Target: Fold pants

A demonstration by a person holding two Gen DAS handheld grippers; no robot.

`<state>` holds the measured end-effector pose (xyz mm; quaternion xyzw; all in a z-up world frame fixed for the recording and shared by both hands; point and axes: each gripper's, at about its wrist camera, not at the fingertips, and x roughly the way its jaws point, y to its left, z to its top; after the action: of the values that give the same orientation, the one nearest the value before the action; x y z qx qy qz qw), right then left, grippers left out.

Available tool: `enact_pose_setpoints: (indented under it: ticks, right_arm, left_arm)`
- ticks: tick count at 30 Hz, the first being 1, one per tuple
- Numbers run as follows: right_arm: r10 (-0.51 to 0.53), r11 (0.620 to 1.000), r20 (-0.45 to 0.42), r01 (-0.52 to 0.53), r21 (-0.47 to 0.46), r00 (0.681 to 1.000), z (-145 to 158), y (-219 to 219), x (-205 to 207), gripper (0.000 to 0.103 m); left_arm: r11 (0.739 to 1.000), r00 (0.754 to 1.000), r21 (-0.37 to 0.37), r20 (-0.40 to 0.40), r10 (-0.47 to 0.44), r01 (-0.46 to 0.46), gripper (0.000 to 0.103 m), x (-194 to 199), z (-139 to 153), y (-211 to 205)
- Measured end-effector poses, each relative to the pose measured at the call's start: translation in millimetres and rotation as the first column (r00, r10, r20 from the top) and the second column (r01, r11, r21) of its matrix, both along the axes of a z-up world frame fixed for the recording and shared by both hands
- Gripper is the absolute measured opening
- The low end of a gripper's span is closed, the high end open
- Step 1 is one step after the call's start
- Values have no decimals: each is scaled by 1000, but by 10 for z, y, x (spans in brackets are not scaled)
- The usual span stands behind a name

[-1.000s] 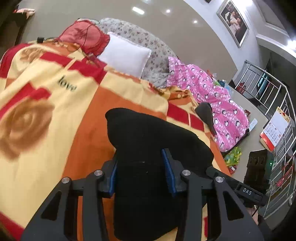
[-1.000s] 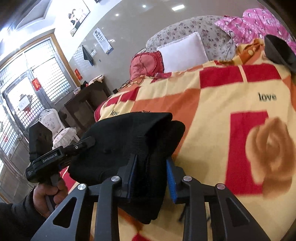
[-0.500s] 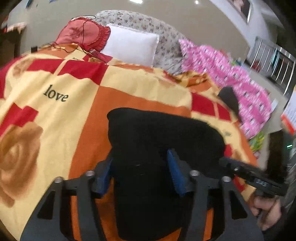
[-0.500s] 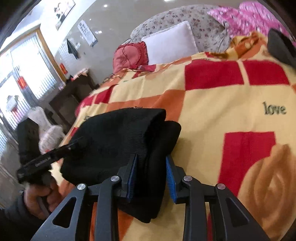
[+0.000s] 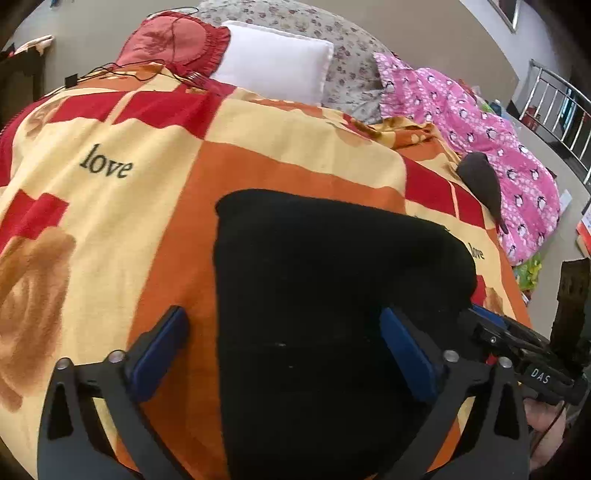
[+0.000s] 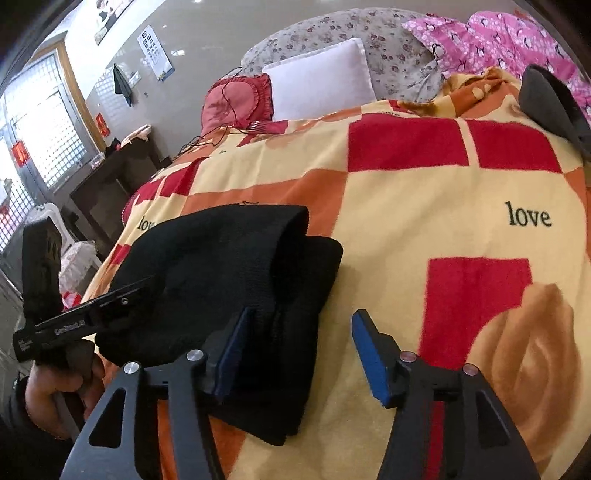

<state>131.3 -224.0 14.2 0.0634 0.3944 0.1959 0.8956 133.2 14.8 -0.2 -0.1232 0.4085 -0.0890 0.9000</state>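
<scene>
1. The black pants (image 5: 325,295) lie folded into a thick bundle on the blanket (image 5: 122,229) that covers the bed, over an orange band of its pattern.
2. The left gripper (image 5: 284,343) has just been opening; its blue-padded fingers (image 5: 159,350) now stand wide. The near end of the pants lies between them, and the left pad stands clear of the cloth, over the orange blanket.
3. The right gripper (image 6: 299,350) has also just been opening, and its fingers stand apart at a middling width. The right-hand fold of the pants (image 6: 236,295) lies between them; its left finger (image 6: 229,354) sits on or just against the black cloth, and the right finger (image 6: 369,354) is clear of it, over the yellow blanket.
4. In the right wrist view, a hand (image 6: 62,384) in a dark sleeve holds the left gripper's handle at the left edge of the pants.
5. At the head of the bed lie a white pillow (image 5: 273,74), a red frilled cushion (image 5: 177,40) and a floral pillow (image 6: 351,33).
6. A pink patterned garment (image 5: 480,129) lies along the far right side of the bed, with a dark grey object (image 5: 482,184) just beside it on the blanket.
7. The word "love" is printed on the blanket in several places.
</scene>
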Motion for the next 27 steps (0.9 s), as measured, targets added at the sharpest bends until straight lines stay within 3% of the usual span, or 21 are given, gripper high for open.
enact_pose_setpoints:
  ticks: [14,27]
  right_arm:
    - [-52,994,27,55,-91,998,24,54,-4,75]
    - [-69,992,31,72,-105,997,22,61,1,79]
  left_arm:
    - [1000,1000,-31,3,-1,1,103,25,6,34]
    - [999,1000,-35,4,-1,1,103,26,9,36]
